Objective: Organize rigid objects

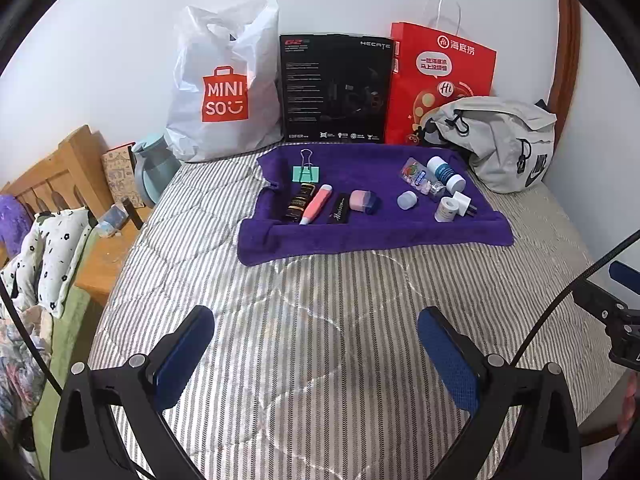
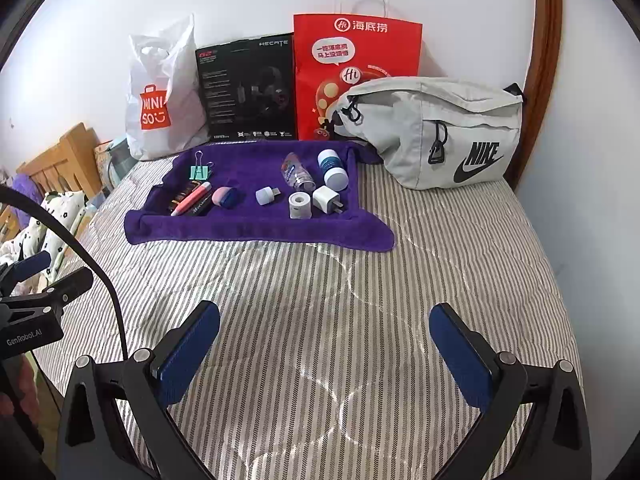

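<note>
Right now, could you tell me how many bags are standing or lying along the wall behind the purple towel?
3: a white plastic bag at the left, a red paper bag right of the black box, and a grey waist bag lying at the right. None seems hidden.

I hold my left gripper (image 1: 316, 354) low and level, its 2 blue-padded fingers (image 1: 184, 356) spread wide apart with nothing between them. My right gripper (image 2: 324, 350) sits in the same pose, jaws parted wide and empty, pads (image 2: 464, 356) facing each other. Both point forward, side by side; each one's black frame shows at the edge of the other's view. A bit of my hand (image 1: 628, 408) shows at the left view's right edge.
</note>
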`<state>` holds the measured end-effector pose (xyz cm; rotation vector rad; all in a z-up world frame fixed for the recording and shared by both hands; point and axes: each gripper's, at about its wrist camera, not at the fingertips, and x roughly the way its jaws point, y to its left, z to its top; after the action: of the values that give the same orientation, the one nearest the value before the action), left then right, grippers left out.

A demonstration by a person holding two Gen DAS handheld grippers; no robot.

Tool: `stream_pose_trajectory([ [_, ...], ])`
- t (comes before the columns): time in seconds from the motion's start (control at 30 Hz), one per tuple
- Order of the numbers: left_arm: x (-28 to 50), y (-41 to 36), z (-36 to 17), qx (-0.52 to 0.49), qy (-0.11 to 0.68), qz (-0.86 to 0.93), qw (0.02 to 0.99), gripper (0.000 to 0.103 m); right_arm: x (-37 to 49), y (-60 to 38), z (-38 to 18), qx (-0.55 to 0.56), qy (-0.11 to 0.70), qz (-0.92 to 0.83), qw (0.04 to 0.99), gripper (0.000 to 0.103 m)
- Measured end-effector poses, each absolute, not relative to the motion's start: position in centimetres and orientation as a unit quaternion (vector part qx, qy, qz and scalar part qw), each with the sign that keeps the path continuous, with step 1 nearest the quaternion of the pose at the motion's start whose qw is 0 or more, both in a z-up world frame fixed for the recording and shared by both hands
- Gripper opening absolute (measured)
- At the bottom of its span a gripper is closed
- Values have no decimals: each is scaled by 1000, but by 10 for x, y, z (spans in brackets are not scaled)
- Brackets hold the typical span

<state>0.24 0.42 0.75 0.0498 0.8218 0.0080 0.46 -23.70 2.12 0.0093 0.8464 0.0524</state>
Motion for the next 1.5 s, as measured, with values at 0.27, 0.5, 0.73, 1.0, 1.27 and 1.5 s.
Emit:
stream_pose_trajectory([
  [0.27,3,9,7,21,401,8,916,103,4,-236,23,3,409,26,912,103],
  [0.5,3,9,6,22,404,10,914,103,4,-236,22,2,410,28,912,103],
  [0.73,2,9,7,23,404,11,914,103,4,-236,21,2,411,27,911,103],
  [1.0,2,8,7,26,405,10,914,103,4,-236,21,3,411,27,911,103],
  [1.27,2,9,7,28,406,11,913,103,4,-237,21,2,411,28,911,103],
  [1.5,2,10,6,31,406,11,913,103,3,-237,21,1,412,28,911,103],
])
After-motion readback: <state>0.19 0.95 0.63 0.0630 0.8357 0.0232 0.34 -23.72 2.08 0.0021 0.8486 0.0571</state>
